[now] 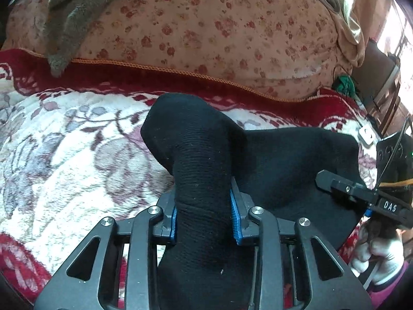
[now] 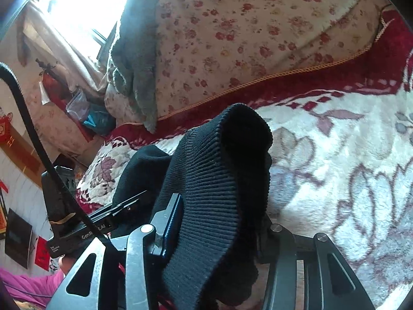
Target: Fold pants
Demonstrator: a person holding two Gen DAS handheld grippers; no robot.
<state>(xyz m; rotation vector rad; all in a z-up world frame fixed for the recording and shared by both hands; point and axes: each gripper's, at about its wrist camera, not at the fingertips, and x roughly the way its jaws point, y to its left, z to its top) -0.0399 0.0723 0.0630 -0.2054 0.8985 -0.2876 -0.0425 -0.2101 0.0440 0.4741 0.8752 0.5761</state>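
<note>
I have the black knit pants [image 1: 201, 160] pinched in both tools: my left gripper [image 1: 205, 219] clamps one bunched end, my right gripper [image 2: 219, 222] the ribbed end [image 2: 214, 180]. The cloth sags between them, left to right, over the floral fleece blanket [image 1: 64, 155].

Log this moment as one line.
left gripper: shut on black pants | right gripper: shut on ribbed cuff | surface: floral blanket
</note>
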